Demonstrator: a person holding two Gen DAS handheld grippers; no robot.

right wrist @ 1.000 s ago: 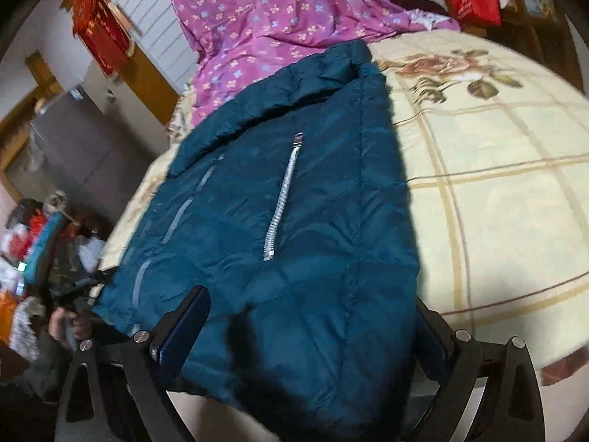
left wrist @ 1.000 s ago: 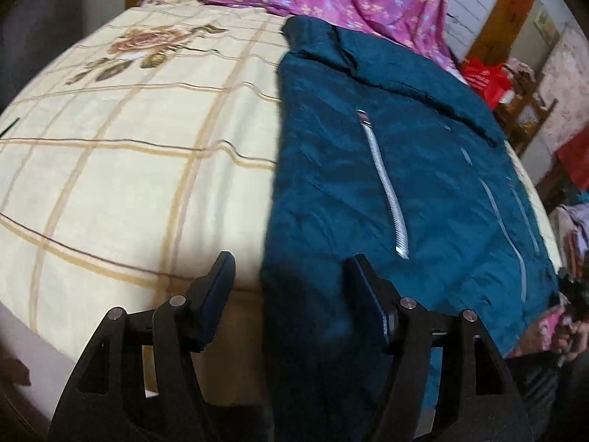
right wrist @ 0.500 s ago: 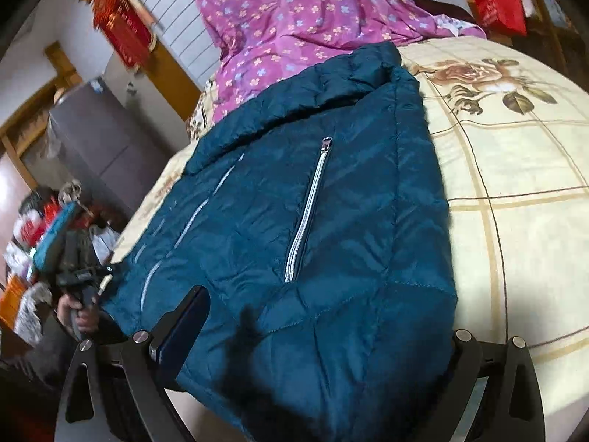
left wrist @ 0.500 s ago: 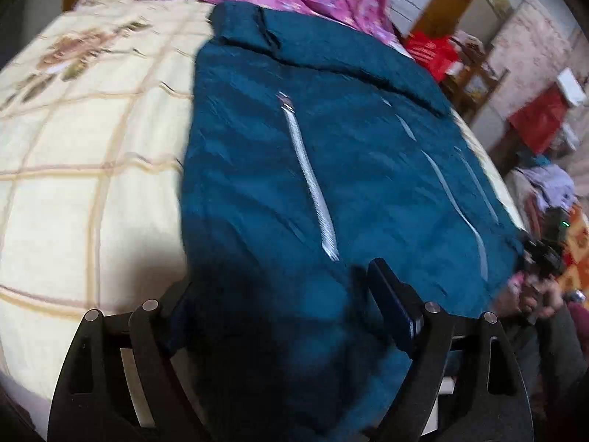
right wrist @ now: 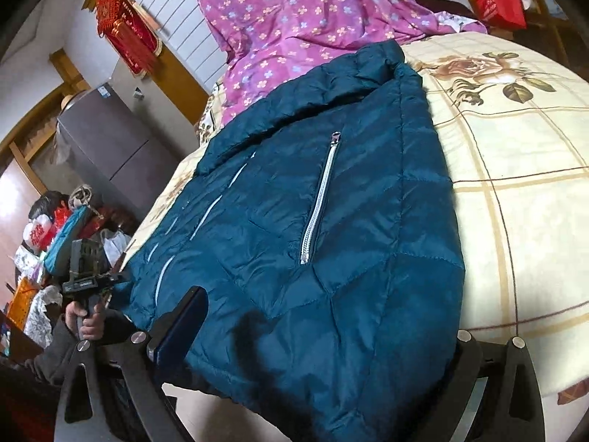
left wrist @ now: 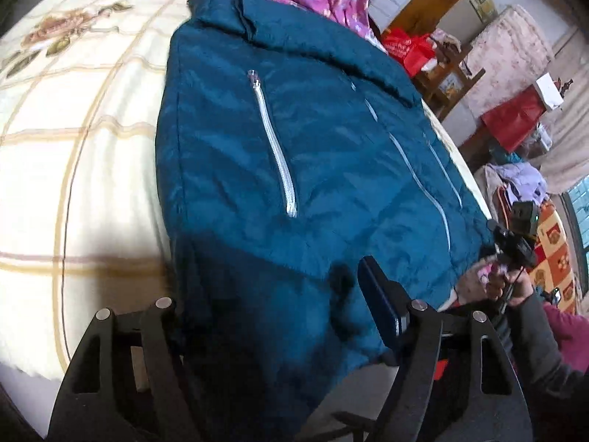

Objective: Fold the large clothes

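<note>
Teal padded jacket (left wrist: 313, 169) lies lengthwise on the bed (left wrist: 73, 169), collar toward the purple quilt (right wrist: 294, 22), hem overhanging the bed's near edge. Left gripper (left wrist: 268, 294), its jaws just closing, straddles the hem; right gripper (right wrist: 324, 331) also straddles it, grip unclear on both.

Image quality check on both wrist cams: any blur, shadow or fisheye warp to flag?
Left wrist view: jacket fabric smeared by motion blur, near hem in dark shadow, bedspread blown out in a bright patch. Right wrist view: sharper, quilting and pocket zipper crisp; a shadow crosses the hem. Both bow strongly at the edges.

Soft daylight is lighting the bed (left wrist: 73, 184); dark shadows are falling near the fingers (left wrist: 379, 294); edges are bending and going black.
</note>
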